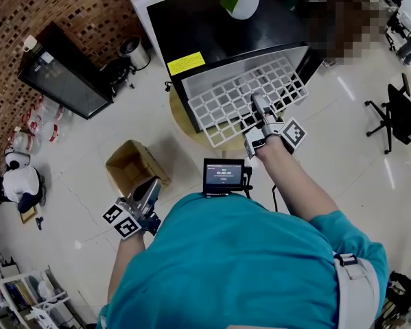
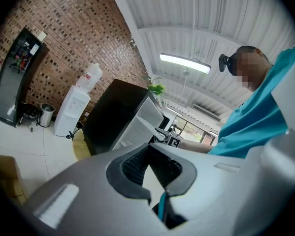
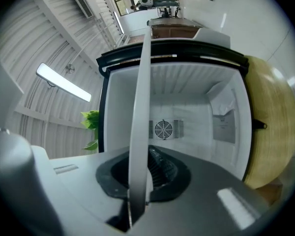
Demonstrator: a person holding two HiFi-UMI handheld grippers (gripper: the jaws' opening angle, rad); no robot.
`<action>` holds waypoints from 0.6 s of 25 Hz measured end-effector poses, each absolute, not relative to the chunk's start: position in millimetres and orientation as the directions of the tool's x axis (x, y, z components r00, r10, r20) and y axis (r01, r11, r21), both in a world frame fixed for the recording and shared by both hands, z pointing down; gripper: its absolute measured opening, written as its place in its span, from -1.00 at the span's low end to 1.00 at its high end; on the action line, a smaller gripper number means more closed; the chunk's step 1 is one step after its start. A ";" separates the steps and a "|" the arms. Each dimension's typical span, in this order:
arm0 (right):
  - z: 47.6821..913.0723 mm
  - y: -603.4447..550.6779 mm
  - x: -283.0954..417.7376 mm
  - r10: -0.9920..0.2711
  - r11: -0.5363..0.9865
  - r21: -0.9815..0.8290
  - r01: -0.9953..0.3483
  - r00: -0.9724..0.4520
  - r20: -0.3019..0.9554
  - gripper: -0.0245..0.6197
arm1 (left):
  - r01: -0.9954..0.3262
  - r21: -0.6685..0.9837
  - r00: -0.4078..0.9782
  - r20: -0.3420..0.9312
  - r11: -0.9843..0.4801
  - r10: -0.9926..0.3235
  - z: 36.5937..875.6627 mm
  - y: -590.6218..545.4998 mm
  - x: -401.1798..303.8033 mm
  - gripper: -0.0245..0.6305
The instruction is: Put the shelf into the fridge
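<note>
1. Far left, head view: a black glass-fronted cabinet (image 1: 60, 72) stands against the brick wall. A cardboard box (image 1: 132, 164) sits on the floor nearer the person.
2. Left tongs (image 1: 152, 184): held low beside the box, well apart from the fridge. Their own view shows the pads (image 2: 131, 167) pressed together at the tips with nothing between them.
3. Centre: a small screen (image 1: 223, 175) hangs at the person's chest.
4. Shelf (image 1: 236, 100): a white grid panel, tilted, with its far edge at the open mouth of the fridge (image 1: 205, 26) and its near edge projecting over the round wooden worktop (image 1: 183, 123).
5. Right tongs (image 1: 259, 104): pinching the shelf at its near edge. In their own view the shelf (image 3: 140, 107) runs edge-on between the pads, in front of the white cavity and its rear fan (image 3: 163, 129).
6. A potted plant (image 1: 241, 0) stands on top of the fridge.
7. Far right: an office chair (image 1: 400, 114) on the floor.
</note>
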State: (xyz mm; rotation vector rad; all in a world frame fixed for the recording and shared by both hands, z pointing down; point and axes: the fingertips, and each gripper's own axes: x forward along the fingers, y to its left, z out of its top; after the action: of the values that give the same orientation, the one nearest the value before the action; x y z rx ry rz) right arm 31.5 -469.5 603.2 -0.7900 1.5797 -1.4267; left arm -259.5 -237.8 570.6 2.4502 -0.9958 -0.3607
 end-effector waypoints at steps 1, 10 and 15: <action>599.5 -467.1 23.6 -0.867 0.160 -0.982 0.099 -0.462 -0.188 -0.84 | -0.585 0.513 0.704 -0.064 -0.628 -0.708 570.4 -237.9 -259.2 -0.93; 599.4 -463.4 41.0 -0.889 0.171 -0.979 0.115 -0.411 -0.203 -0.84 | -0.586 0.515 0.705 -0.057 -0.625 -0.707 570.3 -234.4 -257.3 -0.93; 615.0 -467.5 49.1 -0.913 0.160 -0.982 0.098 -0.364 -0.185 -0.84 | -0.586 0.526 0.710 -0.035 -0.617 -0.703 585.1 -237.0 -257.7 -0.93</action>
State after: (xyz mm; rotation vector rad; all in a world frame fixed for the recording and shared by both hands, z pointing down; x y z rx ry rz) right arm 49.1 -467.5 615.0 -0.8227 1.5074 -1.3706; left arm -257.7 -237.0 585.1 2.4311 -0.9862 -0.3259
